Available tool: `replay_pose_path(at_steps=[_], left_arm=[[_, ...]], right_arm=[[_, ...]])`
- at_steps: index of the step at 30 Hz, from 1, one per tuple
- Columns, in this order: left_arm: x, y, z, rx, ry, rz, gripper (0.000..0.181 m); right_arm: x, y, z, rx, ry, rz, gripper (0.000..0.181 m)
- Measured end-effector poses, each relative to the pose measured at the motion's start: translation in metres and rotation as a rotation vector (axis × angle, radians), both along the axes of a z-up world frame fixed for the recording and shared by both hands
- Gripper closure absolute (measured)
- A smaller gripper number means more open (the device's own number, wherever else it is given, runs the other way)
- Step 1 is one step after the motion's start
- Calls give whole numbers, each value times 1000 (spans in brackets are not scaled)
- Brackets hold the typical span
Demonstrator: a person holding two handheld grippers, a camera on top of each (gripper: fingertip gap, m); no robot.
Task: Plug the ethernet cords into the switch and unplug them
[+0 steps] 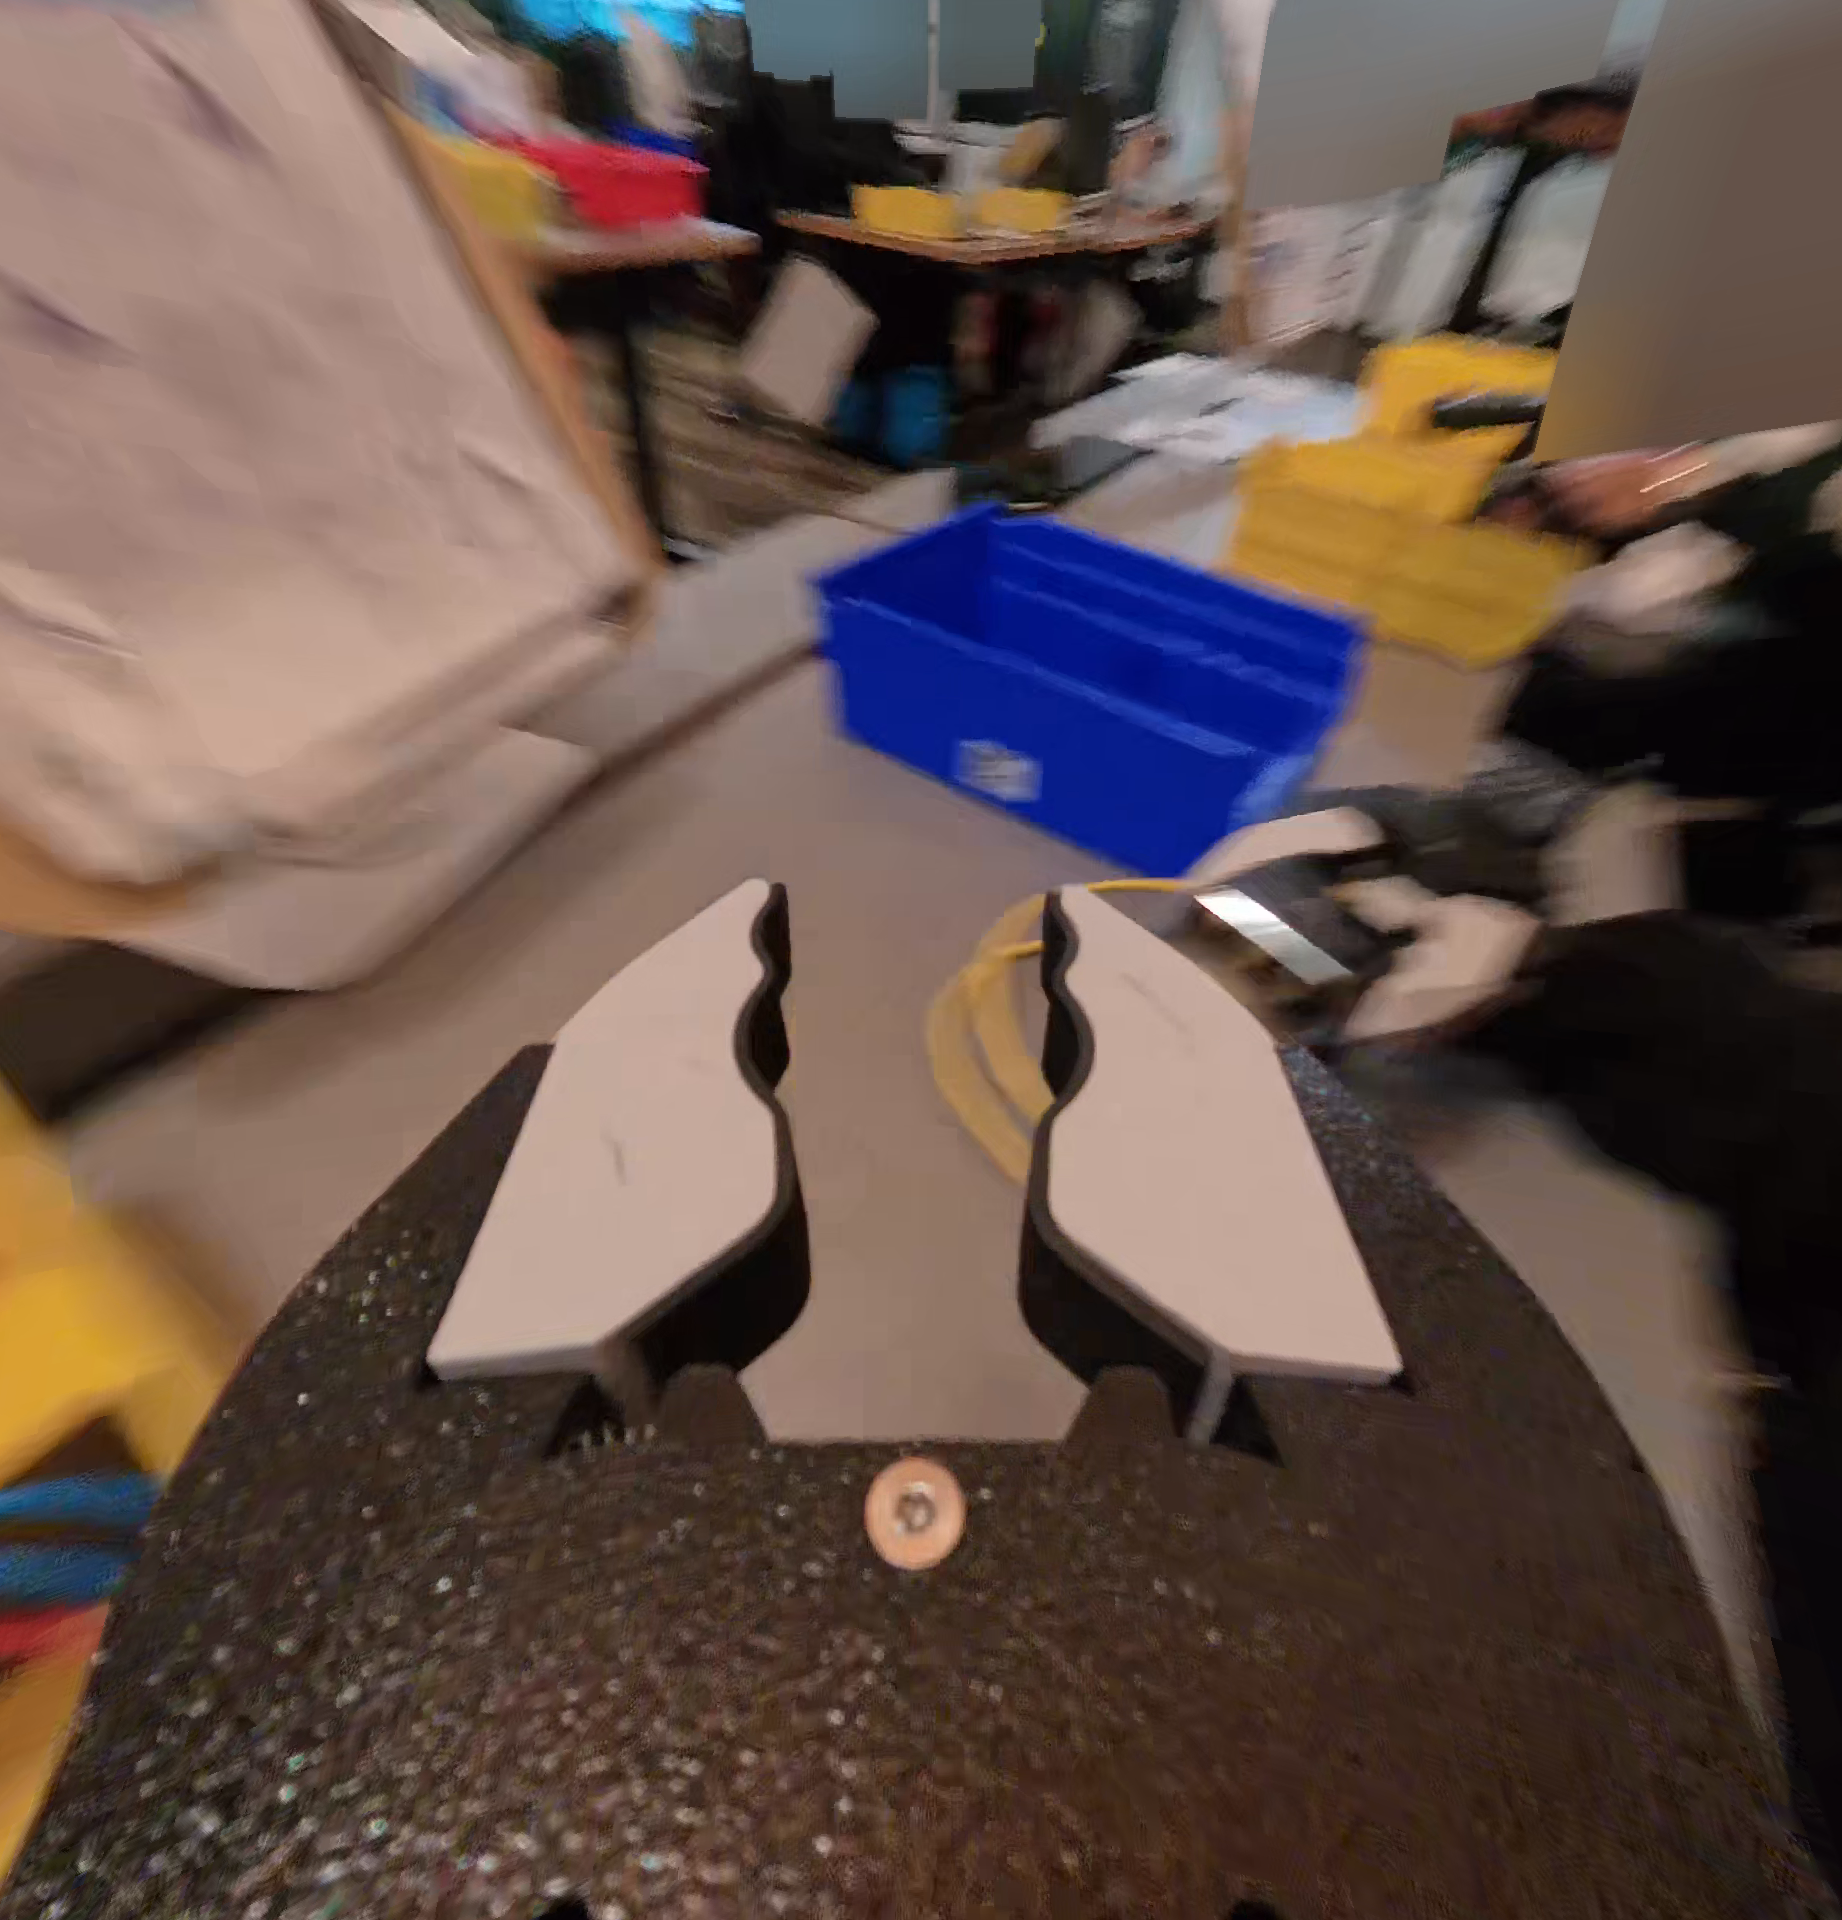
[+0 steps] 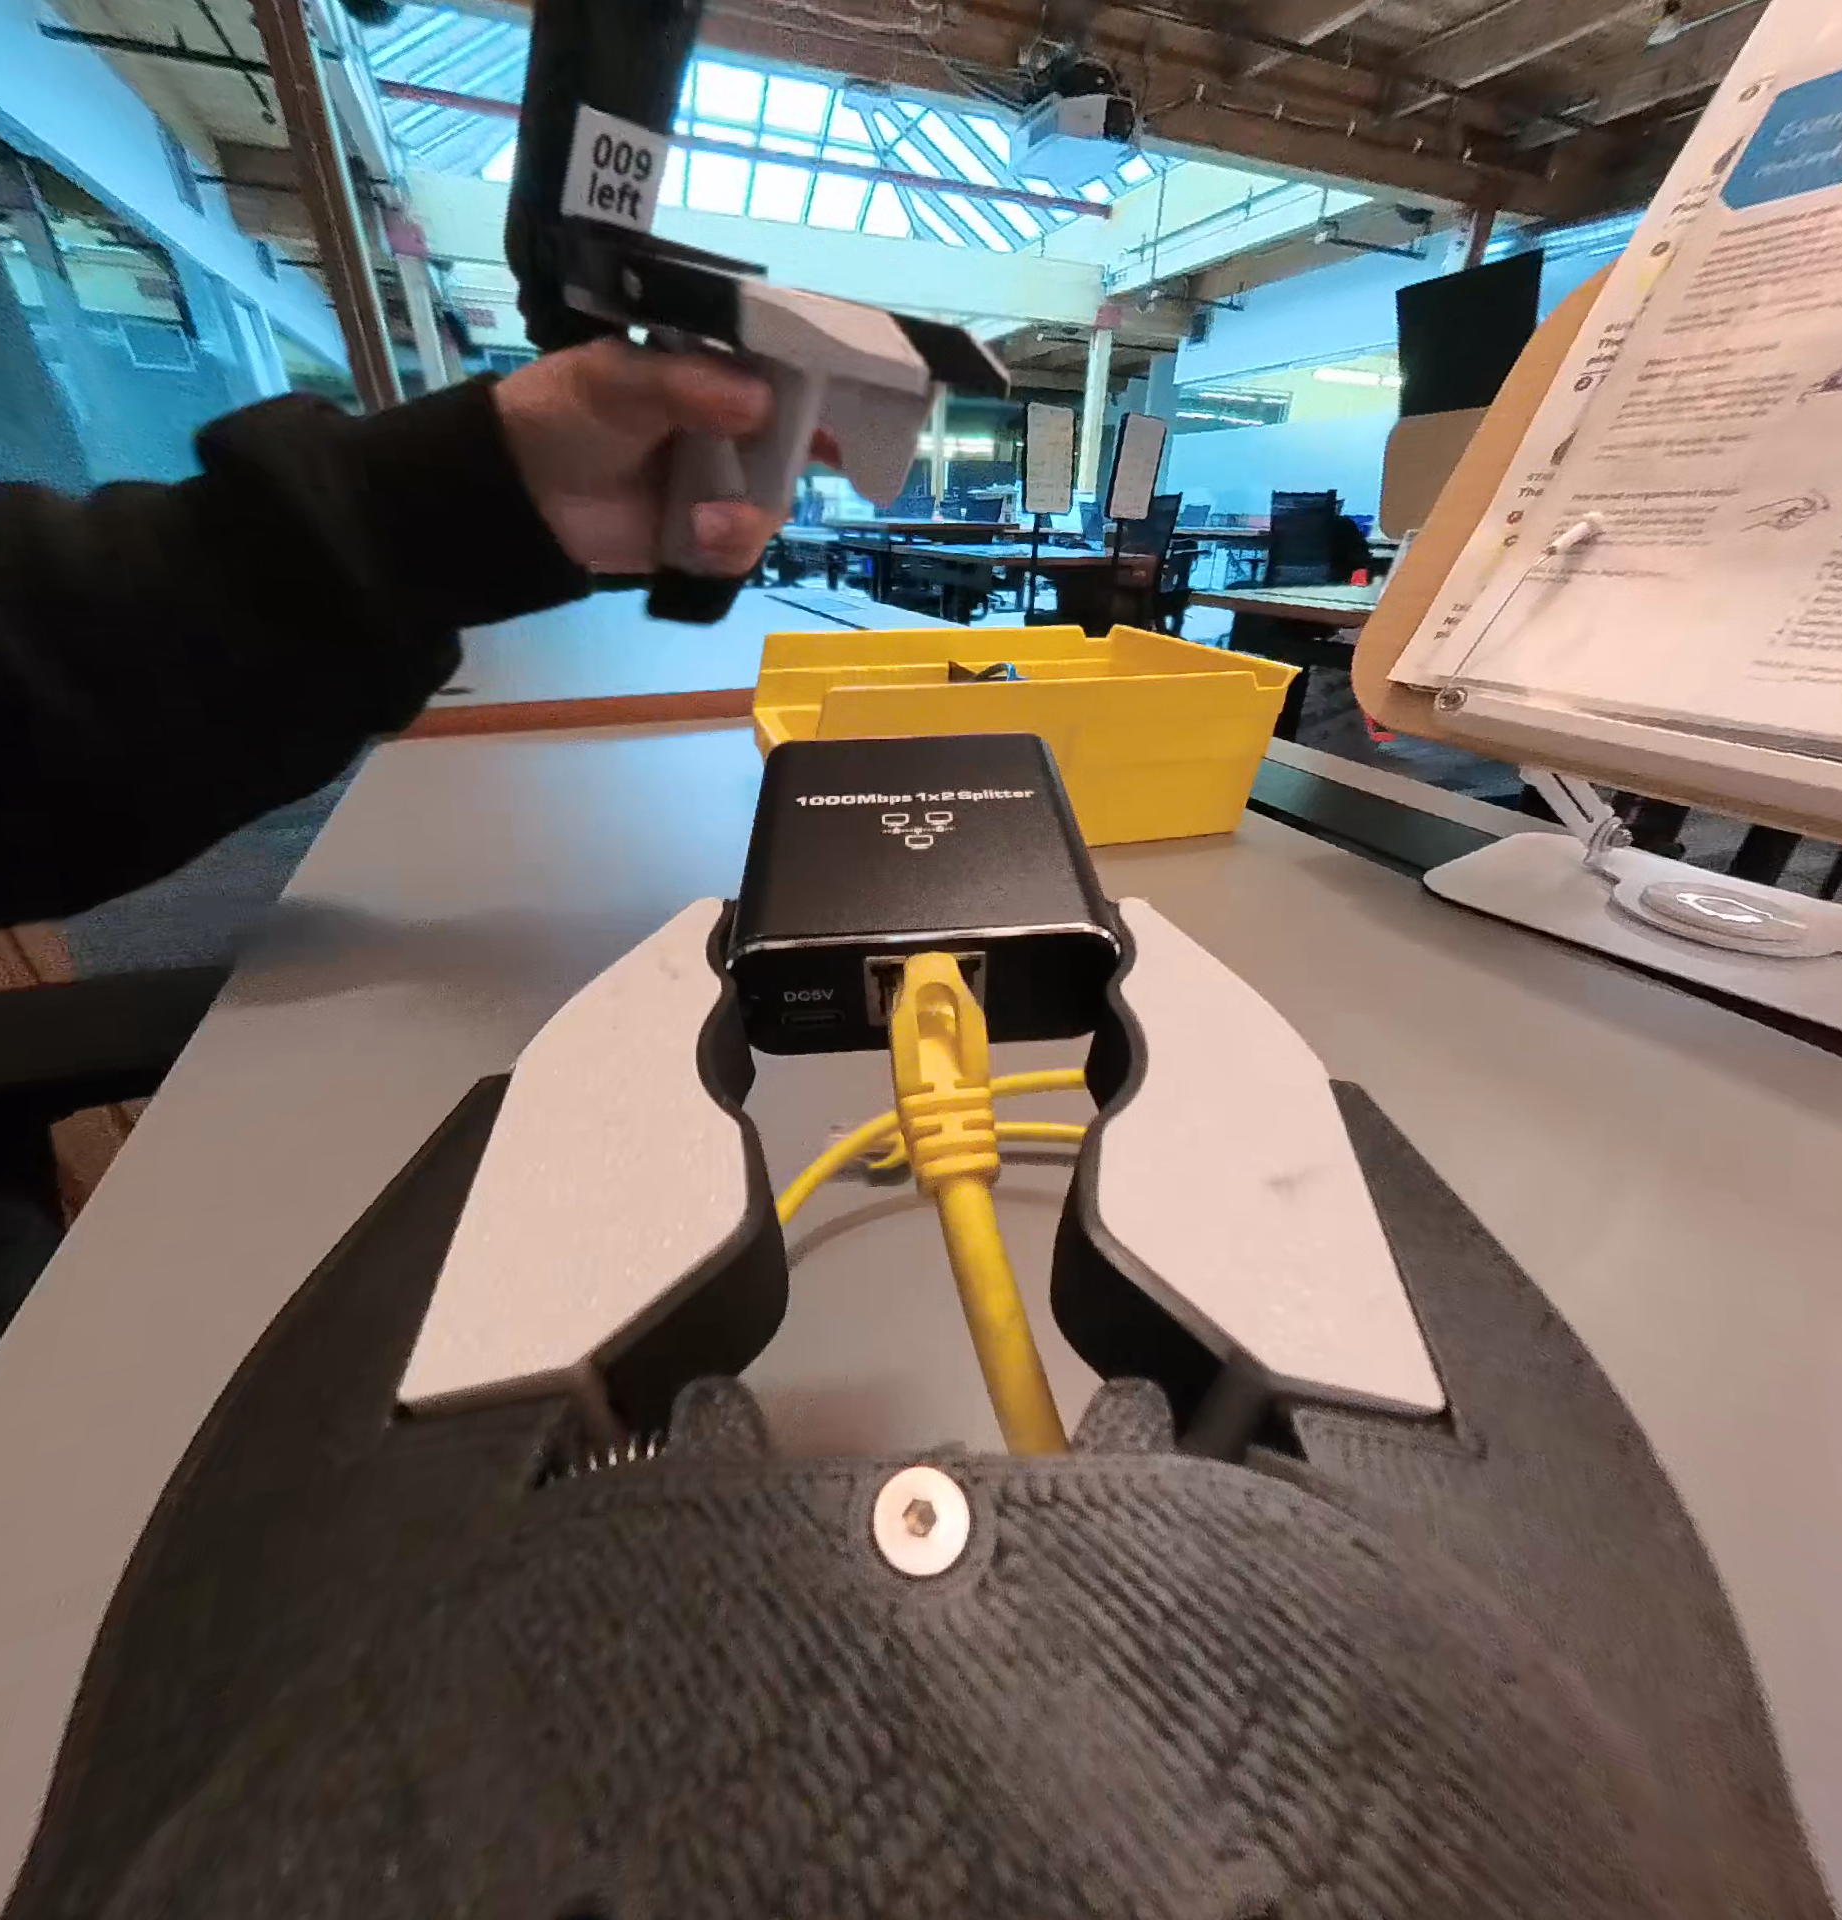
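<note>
In the right wrist view my right gripper [image 2: 919,935] is shut on a black switch box [image 2: 912,831] and holds it by its sides just above the grey table [image 2: 481,883]. A yellow ethernet cord [image 2: 984,1278] is plugged into the port on the box's near face, and its slack loops on the table under the fingers. In the left wrist view my left gripper [image 1: 915,904] is open and empty, raised above the table. The yellow cord loop [image 1: 974,1029] shows beside its right finger. The left gripper also shows in the right wrist view [image 2: 927,364], held high in a hand.
A yellow bin [image 2: 1135,717] stands behind the switch. A blue bin [image 1: 1083,686] and more yellow bins [image 1: 1384,540] lie ahead of the left gripper. A document stand with printed pages [image 2: 1665,436] is at the right. The left wrist view is blurred by motion.
</note>
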State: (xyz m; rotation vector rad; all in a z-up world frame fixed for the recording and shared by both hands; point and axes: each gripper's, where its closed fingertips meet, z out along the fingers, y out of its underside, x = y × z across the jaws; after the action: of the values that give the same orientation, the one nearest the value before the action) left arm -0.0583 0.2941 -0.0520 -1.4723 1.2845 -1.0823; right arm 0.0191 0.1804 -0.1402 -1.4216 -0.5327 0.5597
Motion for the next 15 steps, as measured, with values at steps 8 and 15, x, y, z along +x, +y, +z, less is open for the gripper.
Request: replay_pose_path(at_steps=[8,15], left_arm=[[-113,166,-72,684,841,177,124],[-118,208,-123,690,1031,63,127]], right_arm=[[-6,-4,0,23,-21,52,118],[-11,-8,0,40,-37,83,118]])
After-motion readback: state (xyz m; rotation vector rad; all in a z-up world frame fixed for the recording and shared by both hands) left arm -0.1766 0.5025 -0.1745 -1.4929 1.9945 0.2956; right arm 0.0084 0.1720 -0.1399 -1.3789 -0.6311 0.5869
